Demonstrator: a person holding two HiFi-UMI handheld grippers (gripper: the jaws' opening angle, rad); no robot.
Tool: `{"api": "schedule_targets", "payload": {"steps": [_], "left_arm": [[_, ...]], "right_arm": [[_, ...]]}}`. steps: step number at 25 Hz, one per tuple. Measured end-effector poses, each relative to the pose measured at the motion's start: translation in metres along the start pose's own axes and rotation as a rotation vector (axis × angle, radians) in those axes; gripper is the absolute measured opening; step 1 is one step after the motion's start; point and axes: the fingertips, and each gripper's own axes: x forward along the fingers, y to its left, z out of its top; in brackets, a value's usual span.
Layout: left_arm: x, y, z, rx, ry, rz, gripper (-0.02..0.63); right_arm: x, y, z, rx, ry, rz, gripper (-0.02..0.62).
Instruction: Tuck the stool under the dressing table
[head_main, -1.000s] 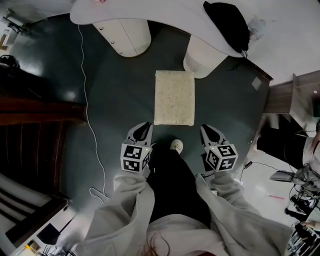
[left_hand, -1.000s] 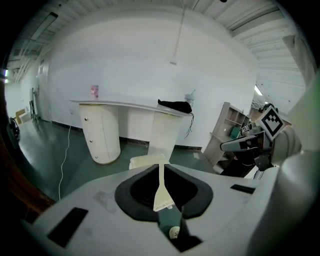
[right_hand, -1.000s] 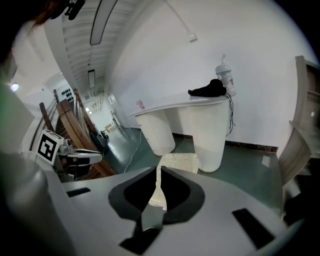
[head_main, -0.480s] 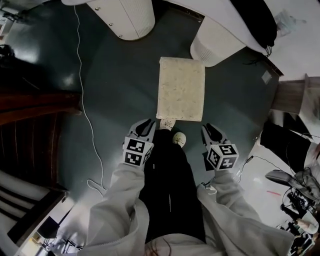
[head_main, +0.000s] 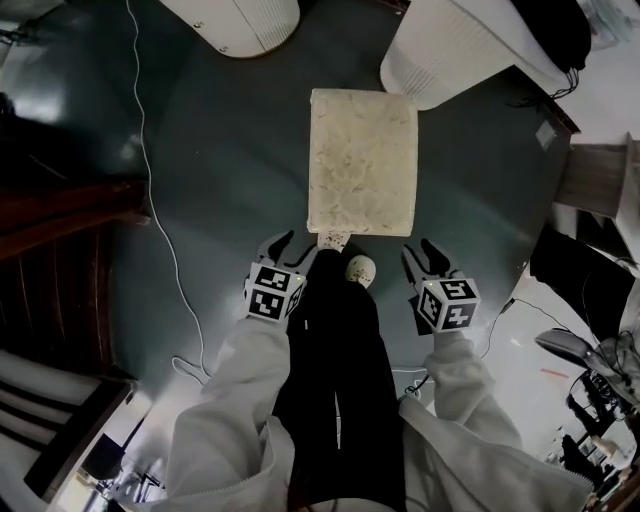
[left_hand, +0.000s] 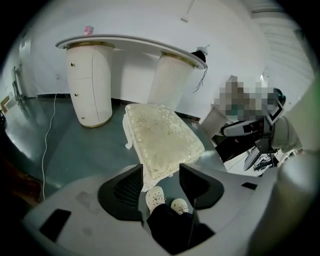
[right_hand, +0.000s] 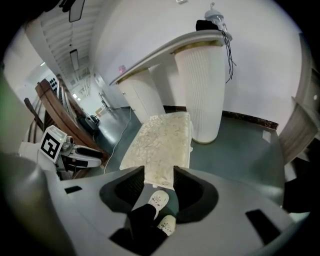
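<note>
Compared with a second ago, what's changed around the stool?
Both the left claw and the right claw have dropped toward the near end of the stool, and their jaws are opening, nothing between them. The stool sits untouched on the floor, not yet under the dressing table.

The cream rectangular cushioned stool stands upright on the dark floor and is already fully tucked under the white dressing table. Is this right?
Not quite. The cream rectangular cushioned stool does stand upright on the dark floor, but it is not tucked under the white dressing table. It stands out in front of it, its whole top uncovered, as the left gripper view shows.
</note>
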Motion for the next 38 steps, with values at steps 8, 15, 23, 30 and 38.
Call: {"api": "schedule_targets", "payload": {"steps": [8,15,23,30,38], "left_arm": [[0.043,0.02,-0.023,0.031,0.059,0.009,0.238],[0.071,0.015,-0.037,0.057,0.114,-0.033,0.245],[0.093,0.008,-0.035,0.116,0.158,-0.04,0.245],[0.094,0.008,-0.034,0.127,0.204,-0.046,0.246],[0.094,0.008,-0.034,0.119,0.177,-0.026,0.245]], "right_arm": [[0.05,-0.014,-0.047,-0.107,0.133,0.004,0.302],[0.079,-0.038,-0.06,-0.11,0.186,-0.029,0.307],[0.099,-0.041,-0.061,-0.202,0.255,0.022,0.304],[0.102,-0.04,-0.06,-0.219,0.288,0.032,0.291],[0.103,-0.042,-0.056,-0.267,0.3,0.051,0.291]]}}
